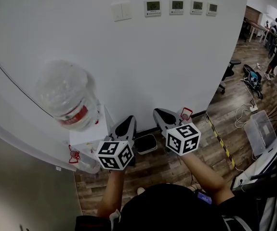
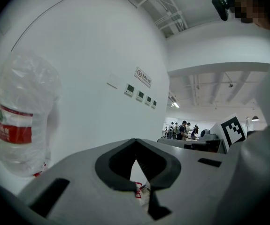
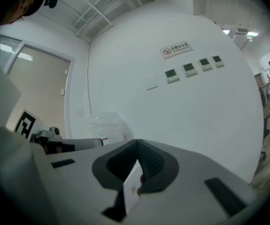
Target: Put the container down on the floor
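A big clear water bottle (image 1: 68, 97) with a red label stands upside down on a white dispenser (image 1: 87, 141) against the wall, at my left. The bottle also shows in the left gripper view (image 2: 19, 116) and, further off, in the right gripper view (image 3: 106, 125). A small white container (image 1: 145, 143) sits on the wood floor by the wall, between my two grippers. My left gripper (image 1: 126, 125) (image 2: 135, 146) is shut and empty. The right gripper (image 1: 160, 114) (image 3: 137, 149) is shut too. A white sliver shows in the gap below its tips; what it is cannot be told.
A small red-edged thing (image 1: 186, 113) lies by the wall beside the right gripper. Yellow-black tape (image 1: 220, 138) runs across the floor. A clear plastic bin (image 1: 259, 131), cables and an office chair (image 1: 230, 71) are at the right. People stand at the far right.
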A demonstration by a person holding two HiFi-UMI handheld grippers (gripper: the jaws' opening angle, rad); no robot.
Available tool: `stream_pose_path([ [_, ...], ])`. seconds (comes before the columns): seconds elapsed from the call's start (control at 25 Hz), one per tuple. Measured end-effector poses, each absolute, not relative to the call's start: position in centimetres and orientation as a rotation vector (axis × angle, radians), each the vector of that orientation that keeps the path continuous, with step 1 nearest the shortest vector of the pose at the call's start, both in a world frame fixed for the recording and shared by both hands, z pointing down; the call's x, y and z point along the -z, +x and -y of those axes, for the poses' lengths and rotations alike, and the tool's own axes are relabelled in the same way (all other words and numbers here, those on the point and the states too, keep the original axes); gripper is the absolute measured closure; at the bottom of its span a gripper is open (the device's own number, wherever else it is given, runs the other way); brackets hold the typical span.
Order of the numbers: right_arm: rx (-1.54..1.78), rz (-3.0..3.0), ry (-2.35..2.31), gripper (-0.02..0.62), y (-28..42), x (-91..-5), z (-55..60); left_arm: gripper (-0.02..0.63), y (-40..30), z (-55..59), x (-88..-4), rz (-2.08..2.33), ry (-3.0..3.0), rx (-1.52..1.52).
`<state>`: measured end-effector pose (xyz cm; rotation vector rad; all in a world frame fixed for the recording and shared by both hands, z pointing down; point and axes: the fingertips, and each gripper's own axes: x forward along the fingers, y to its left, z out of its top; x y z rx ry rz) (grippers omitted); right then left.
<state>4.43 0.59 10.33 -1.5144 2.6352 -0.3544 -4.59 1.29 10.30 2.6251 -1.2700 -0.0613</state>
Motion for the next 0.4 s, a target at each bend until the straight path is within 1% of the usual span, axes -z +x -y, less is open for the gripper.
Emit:
stream_pose_path([
  [0.4,0.382,-2.638,-1.489,0.566,4.24,-10.50,-1.00,0.592,-4.83,-1.76,-10.19,1.274,2.616,0.074],
])
